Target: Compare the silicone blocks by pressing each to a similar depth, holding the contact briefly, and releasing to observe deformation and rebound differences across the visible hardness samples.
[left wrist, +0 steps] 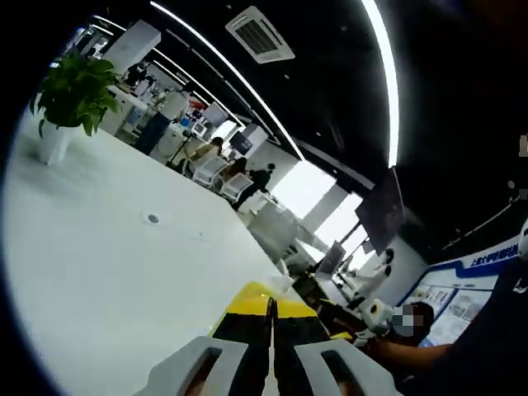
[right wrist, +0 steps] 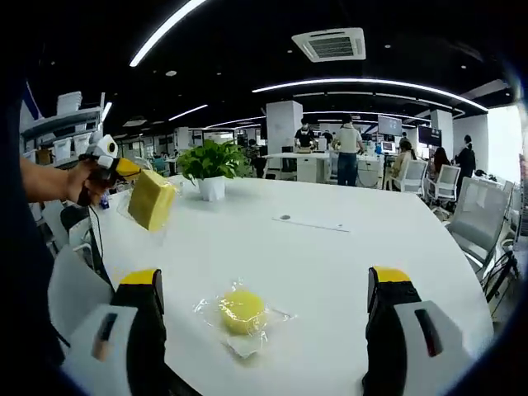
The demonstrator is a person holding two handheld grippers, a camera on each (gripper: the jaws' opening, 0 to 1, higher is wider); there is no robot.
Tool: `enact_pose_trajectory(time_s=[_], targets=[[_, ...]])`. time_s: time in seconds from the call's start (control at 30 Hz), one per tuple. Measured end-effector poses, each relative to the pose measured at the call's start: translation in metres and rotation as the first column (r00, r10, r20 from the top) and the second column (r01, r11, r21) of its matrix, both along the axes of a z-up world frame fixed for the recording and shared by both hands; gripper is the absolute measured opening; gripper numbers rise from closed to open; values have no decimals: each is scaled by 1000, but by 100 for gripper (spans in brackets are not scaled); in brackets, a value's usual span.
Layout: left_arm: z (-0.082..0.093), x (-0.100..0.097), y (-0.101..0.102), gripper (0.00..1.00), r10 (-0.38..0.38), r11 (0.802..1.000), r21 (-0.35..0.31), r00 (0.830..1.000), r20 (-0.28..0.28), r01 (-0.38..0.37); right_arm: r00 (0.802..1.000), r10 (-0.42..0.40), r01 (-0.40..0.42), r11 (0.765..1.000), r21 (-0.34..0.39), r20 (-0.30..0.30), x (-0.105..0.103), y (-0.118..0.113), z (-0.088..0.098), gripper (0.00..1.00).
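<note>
A square yellow silicone block (right wrist: 151, 200) in a clear bag hangs in the air over the left end of the white table (right wrist: 330, 247). My left gripper (right wrist: 130, 169), held by a hand, is shut on its top edge. In the left gripper view that gripper (left wrist: 271, 304) has its yellow-tipped jaws pressed together, with a bit of clear plastic (left wrist: 279, 284) at the tips. A round yellow block (right wrist: 241, 310) in a clear bag lies on the table near me. My right gripper (right wrist: 265, 276) hovers over it, open wide, one jaw on each side and not touching it.
A potted plant (right wrist: 210, 161) (left wrist: 74, 91) stands at the table's far side, and a small round port (right wrist: 285, 218) (left wrist: 153, 219) sits mid-table. Office chairs (right wrist: 478, 219) line the right edge. People stand at desks (right wrist: 346, 153) in the background.
</note>
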State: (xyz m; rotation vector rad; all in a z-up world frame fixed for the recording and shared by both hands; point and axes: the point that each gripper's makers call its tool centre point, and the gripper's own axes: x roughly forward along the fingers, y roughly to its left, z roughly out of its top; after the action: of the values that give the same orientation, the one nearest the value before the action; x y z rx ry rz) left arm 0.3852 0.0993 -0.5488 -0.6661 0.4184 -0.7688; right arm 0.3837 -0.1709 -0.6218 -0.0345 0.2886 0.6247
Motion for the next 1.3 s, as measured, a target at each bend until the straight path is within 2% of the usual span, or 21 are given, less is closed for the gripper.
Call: enact_pose_trajectory(time_s=[0.2, 0.57, 0.67, 0.93, 1.1, 1.3], targets=[[-22, 2, 0, 0, 9, 999, -32, 999, -53, -11, 1000, -3, 3, 1000, -1, -13, -4, 0, -7, 97], [-62, 6, -3, 0, 10, 999, -47, 992, -127, -16, 1000, -3, 2, 1000, -22, -31, -9, -2, -20, 97], [-74, 6, -2, 0, 14, 999, -46, 988, -153, -21, 999, -8, 8, 1000, -21, -31, -11, -4, -22, 97], [-101, 8, 3, 0, 46, 992, -102, 971, -235, -72, 999, -13, 12, 1000, -29, -46, -14, -4, -31, 97], [-108, 11, 1, 0, 47, 992, -103, 965, -257, -75, 998, -18, 16, 999, -32, -52, -17, -3, -34, 97], [-128, 15, -5, 0, 47, 994, -81, 952, -302, -75, 998, -21, 19, 999, -41, -60, -21, -5, -38, 97]])
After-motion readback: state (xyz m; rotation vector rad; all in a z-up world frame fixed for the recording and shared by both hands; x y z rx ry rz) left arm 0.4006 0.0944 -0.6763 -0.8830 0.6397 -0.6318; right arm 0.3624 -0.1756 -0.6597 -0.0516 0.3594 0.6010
